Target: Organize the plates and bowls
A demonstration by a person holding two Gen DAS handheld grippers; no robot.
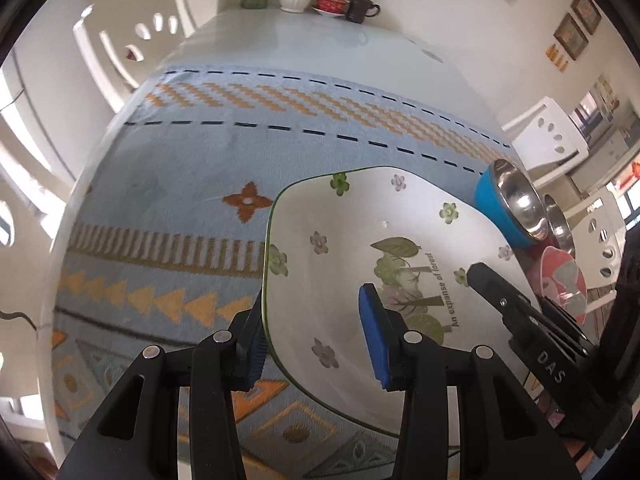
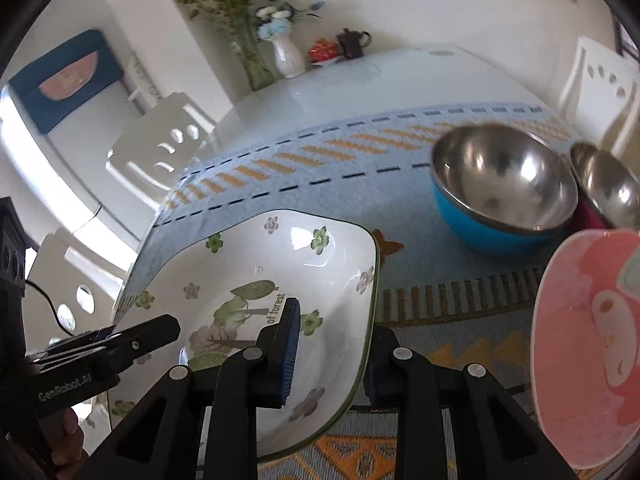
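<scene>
Far left, a white chair sits pushed up to the table, out of play. Then the patterned blue cloth, and here's the action: the left gripper straddles the left rim of the square floral plate, one blue pad inside the dish, the other under the outer edge. Jaws spread about halfway, and whether they're actually pinching the rim I can't tell, there looks to be slack on the inner side. Over on the plate's right edge, the right gripper mirrors it, inner pad in the well, the outer finger tucked behind the rim and mostly hidden; again, straddling for certain, clamped or not I cannot say. My read: two claws on opposite rims keeps a wide, shallow dish level for a lift, no tipping.

The plate itself sits near the front edge of the cloth, whether resting or just off it is unclear.

Sliding right: a blue bowl with a steel lining stands farther back, a second steel bowl just beside it at the right, and a pink cartoon bowl nearest on the right. Way off at the far end, a white vase and a small tea set, clear of everything.

Bowls already cluster on the right, so the plate probably wants its own spot, and it's early days
</scene>
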